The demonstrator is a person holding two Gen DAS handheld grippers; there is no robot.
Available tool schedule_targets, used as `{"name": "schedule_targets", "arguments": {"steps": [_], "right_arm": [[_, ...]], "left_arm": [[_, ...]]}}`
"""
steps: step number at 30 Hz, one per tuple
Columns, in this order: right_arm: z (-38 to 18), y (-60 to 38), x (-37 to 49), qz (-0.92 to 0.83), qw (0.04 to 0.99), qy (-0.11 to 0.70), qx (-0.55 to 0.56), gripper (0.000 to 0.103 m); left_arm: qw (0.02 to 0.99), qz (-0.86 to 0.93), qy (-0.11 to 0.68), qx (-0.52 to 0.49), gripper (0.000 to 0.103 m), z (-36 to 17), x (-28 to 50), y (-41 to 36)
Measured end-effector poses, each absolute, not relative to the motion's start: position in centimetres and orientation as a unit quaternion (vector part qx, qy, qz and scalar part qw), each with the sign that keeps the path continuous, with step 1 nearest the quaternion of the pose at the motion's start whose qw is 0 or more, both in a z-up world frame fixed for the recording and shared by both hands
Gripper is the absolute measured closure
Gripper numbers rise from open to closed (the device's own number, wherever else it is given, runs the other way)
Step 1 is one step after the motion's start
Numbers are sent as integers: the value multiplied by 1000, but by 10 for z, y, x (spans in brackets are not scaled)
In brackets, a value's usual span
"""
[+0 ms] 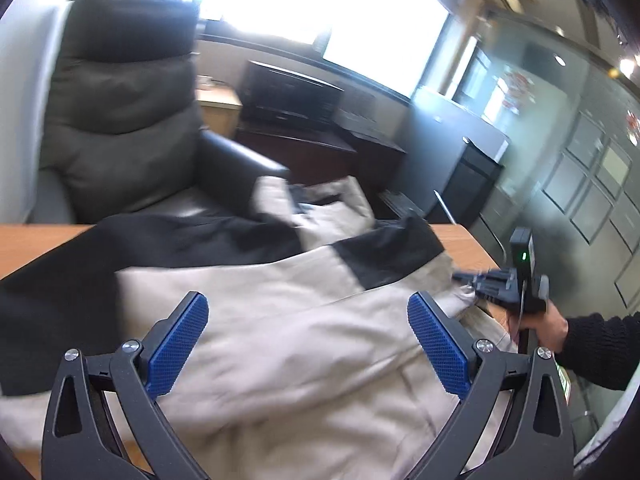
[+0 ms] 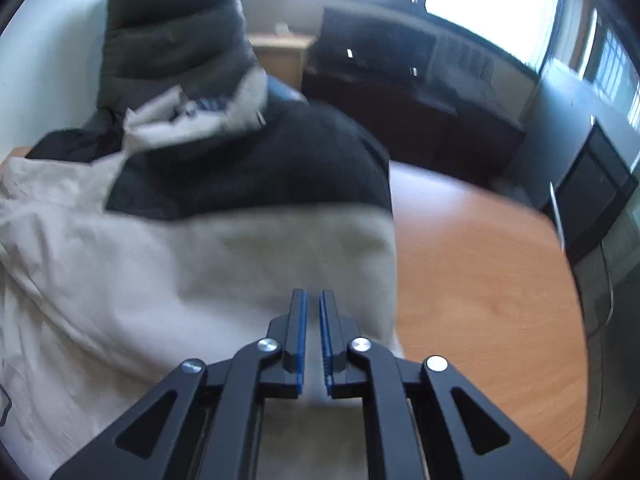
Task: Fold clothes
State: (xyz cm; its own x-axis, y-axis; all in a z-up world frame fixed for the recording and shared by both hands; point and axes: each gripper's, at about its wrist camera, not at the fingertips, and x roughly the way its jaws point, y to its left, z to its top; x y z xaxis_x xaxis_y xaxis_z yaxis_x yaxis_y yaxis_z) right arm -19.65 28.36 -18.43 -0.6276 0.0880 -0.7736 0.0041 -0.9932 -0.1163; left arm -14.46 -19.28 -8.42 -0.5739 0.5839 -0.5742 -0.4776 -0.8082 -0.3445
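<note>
A beige and black jacket [image 1: 280, 320] lies spread on the wooden table [image 1: 36, 240]. My left gripper [image 1: 308, 340] hovers over its beige body, jaws wide open and empty. In the left wrist view my right gripper [image 1: 476, 280] sits at the jacket's right edge, held by a hand in a black sleeve. In the right wrist view the right gripper [image 2: 313, 320] has its jaws nearly closed above the jacket [image 2: 200, 272], near the beige edge; whether cloth is pinched between them does not show. The jacket's hood [image 2: 188, 120] lies bunched at the far end.
A dark padded armchair [image 1: 128, 112] stands just behind the table's far edge. A dark cabinet [image 1: 296, 112] stands under bright windows. Bare wooden tabletop [image 2: 480, 272] lies right of the jacket. A glass wall [image 1: 580, 160] is at the right.
</note>
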Motion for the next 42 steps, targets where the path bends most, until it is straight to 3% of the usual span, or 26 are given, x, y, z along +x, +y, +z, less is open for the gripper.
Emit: {"name": "schedule_targets", "arguments": {"steps": [7, 12, 24, 33, 42], "right_arm": [[-185, 247, -300, 910, 32, -91, -403, 96], [-208, 258, -352, 875, 58, -61, -477, 96], [-235, 246, -269, 889, 8, -93, -448, 97], [-232, 246, -216, 900, 15, -101, -424, 96], [-233, 219, -215, 892, 56, -166, -417, 89]], "left_arm": [[232, 904, -134, -333, 2, -65, -111, -294], [193, 912, -147, -330, 1, -53, -87, -346], [84, 927, -201, -304, 0, -24, -49, -455], [92, 877, -382, -277, 0, -84, -106, -496], [97, 810, -495, -299, 0, -150, -138, -448]]}}
